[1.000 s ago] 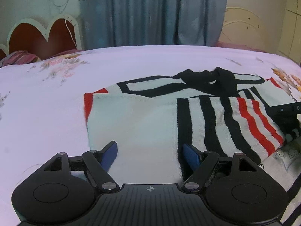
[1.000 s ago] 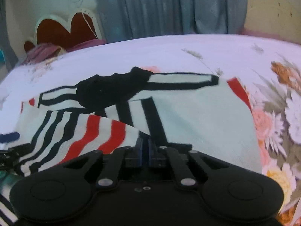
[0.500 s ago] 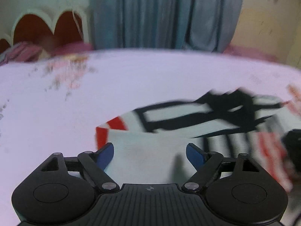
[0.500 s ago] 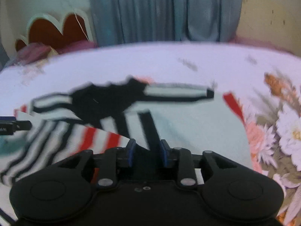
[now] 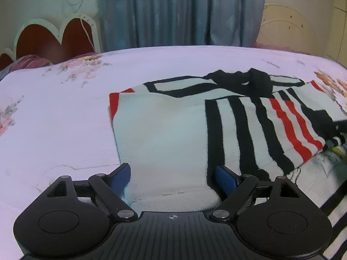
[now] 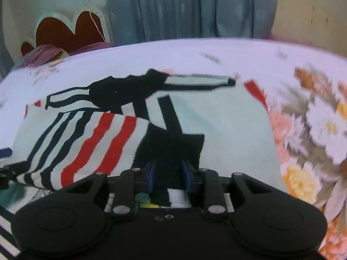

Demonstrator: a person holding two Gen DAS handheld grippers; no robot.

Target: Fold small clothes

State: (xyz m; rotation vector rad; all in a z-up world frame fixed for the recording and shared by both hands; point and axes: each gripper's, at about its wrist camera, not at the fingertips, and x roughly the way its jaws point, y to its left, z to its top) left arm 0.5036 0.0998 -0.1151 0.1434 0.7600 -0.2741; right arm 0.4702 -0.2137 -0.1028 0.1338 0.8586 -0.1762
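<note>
Lying flat on the bed (image 5: 65, 112), the sweater (image 5: 164, 134) fills the middle of the left view. It is pale, with black and red stripes. One striped sleeve (image 5: 271, 130) is folded across its front, toward the right side of the frame. The black collar (image 5: 249, 82) sits at the far edge, in the upper right.

The left gripper (image 5: 173, 178) is low in the frame, at the near hem of the sweater. Its blue fingers (image 5: 120, 176) are wide apart, with pale cloth between them, and they pinch nothing.

In the right view, the right gripper (image 6: 168, 174) is at the bottom middle. Its blue fingers (image 6: 150, 173) are partly apart, with the black cuff (image 6: 171, 149) of the sleeve between them. The picture is a bit blurry, so I cannot tell if they squeeze it.

A blue curtain (image 5: 180, 10) hangs behind the bed, at the top. A red headboard (image 5: 52, 39) is in the upper left.
</note>
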